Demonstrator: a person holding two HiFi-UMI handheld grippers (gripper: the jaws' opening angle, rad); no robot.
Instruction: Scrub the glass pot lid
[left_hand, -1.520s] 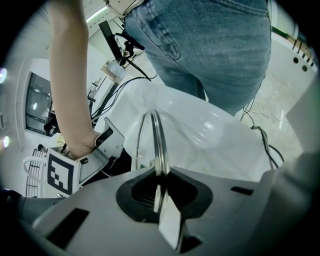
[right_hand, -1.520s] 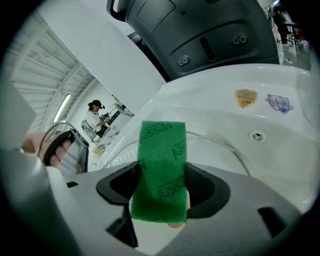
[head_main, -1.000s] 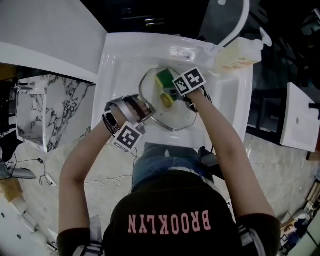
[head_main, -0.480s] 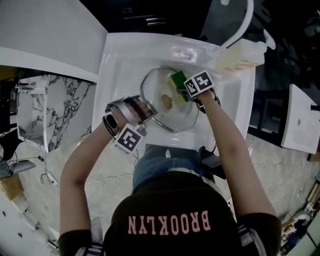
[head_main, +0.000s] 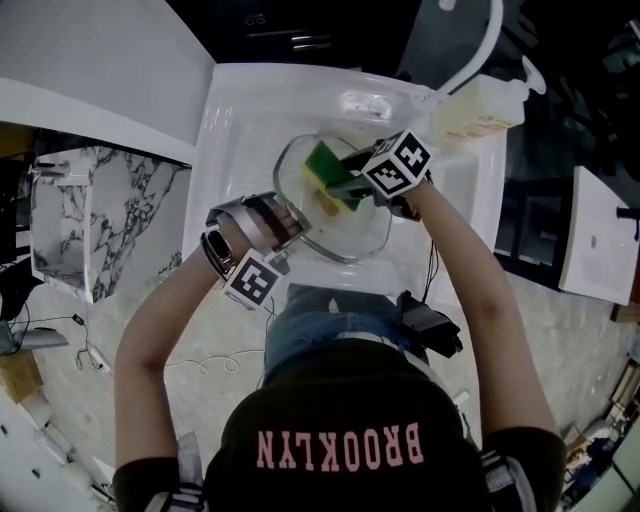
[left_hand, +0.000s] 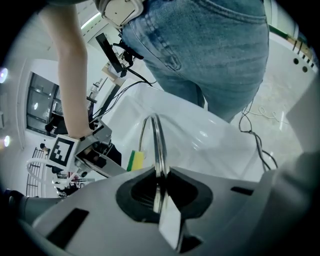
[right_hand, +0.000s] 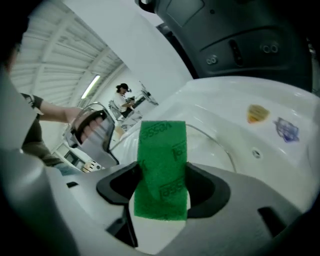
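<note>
Scrubbing is looking midway: the left tool (head_main: 292, 222) is pinching the glass pot lid (head_main: 352, 230) at its 8 o'clock rim, and the right tool (head_main: 348, 186) is squeezing the sponge (head_main: 324, 163) over the glass.

A white sink basin (head_main: 225, 140) is set in a white counter (head_main: 90, 50), and a curved white tap (head_main: 488, 42) is mounted at its far rim. A marble-patterned panel (head_main: 120, 210) is seen at the left, below the counter edge. The floor (head_main: 190, 330) is finished in pale speckled stone, and a thin loose cable (head_main: 215, 362) is laid across it. A white cabinet (head_main: 600, 240) is placed at the right against a dark surround. In the right gripper view, a ribbed white ceiling (right_hand: 45, 60) is lit by a strip light (right_hand: 90, 87).
</note>
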